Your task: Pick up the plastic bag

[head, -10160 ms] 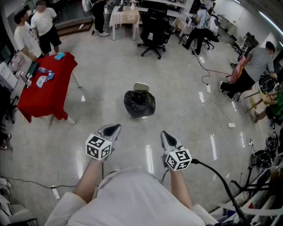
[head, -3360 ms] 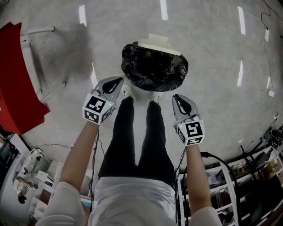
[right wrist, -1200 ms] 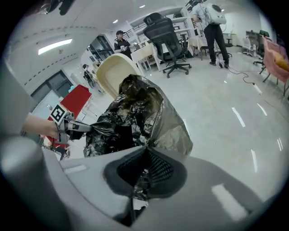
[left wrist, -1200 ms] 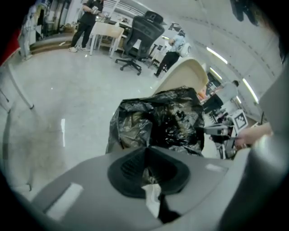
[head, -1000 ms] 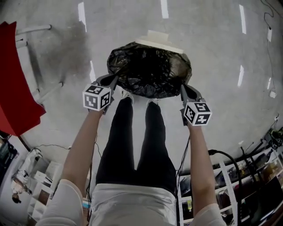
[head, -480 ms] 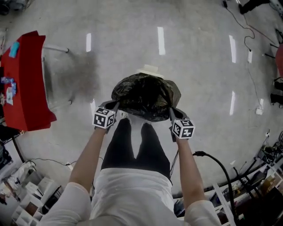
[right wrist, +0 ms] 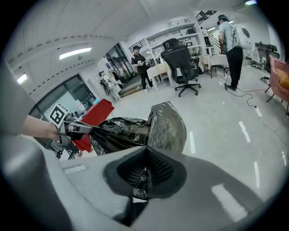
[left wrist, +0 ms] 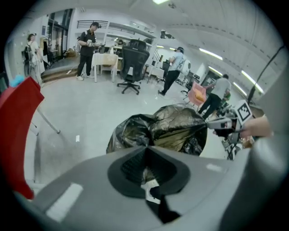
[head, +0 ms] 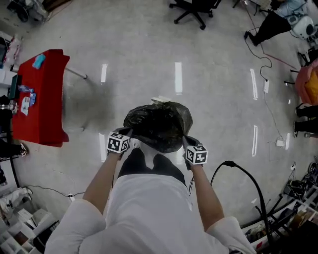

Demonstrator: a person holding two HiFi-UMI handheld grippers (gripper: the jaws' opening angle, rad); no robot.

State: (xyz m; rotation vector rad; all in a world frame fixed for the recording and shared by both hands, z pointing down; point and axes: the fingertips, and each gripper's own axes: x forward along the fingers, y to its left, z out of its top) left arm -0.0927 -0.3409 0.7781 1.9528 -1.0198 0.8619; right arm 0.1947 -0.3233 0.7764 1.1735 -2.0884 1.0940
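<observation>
A crumpled black plastic bag hangs in front of the person's body, stretched between the two grippers. My left gripper is shut on the bag's left edge, and my right gripper is shut on its right edge. In the left gripper view the bag bulges just past the closed jaws, with the right gripper pulling its far side. The right gripper view shows the bag pinched between the pads, with the left gripper on its other edge. A white object lies on the floor just behind the bag.
A table with a red cloth stands at the left, with small items on it. A black office chair is at the far side, and a thick black cable loops over the floor at the right. Shelving fills the lower corners; people stand farther off.
Both grippers have risen together with the bag stretched between them. The bag hangs higher and covers less of the floor, and the head view takes in more of the room.
</observation>
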